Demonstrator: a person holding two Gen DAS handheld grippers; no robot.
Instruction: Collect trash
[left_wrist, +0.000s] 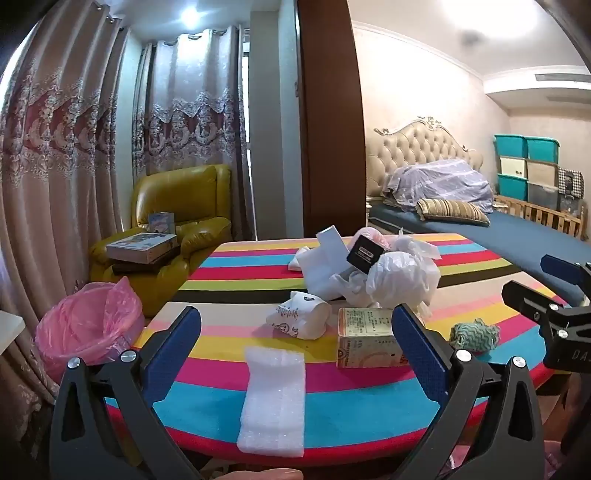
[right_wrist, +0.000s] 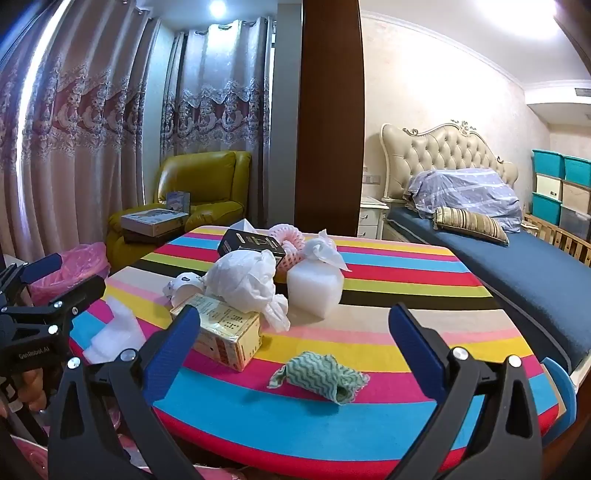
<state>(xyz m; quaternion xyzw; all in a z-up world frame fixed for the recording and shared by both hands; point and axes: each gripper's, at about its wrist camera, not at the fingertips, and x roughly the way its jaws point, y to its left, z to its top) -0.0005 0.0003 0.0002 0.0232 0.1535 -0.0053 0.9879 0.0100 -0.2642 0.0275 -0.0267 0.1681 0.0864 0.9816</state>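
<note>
Trash clutters the striped counter (left_wrist: 229, 402): foam sheet (left_wrist: 272, 398) at lower centre, green cloth (right_wrist: 320, 376), yellow box (right_wrist: 221, 332). A pink-lined bin (left_wrist: 86, 325) sits at left. Left tongs (left_wrist: 295, 332) and right tongs (right_wrist: 295, 332) both gape wide, holding nothing.

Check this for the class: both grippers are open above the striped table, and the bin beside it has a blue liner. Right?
Not quite: the liner in the bin is pink, as the left wrist view shows. The left gripper and right gripper are open above the striped table.
</note>
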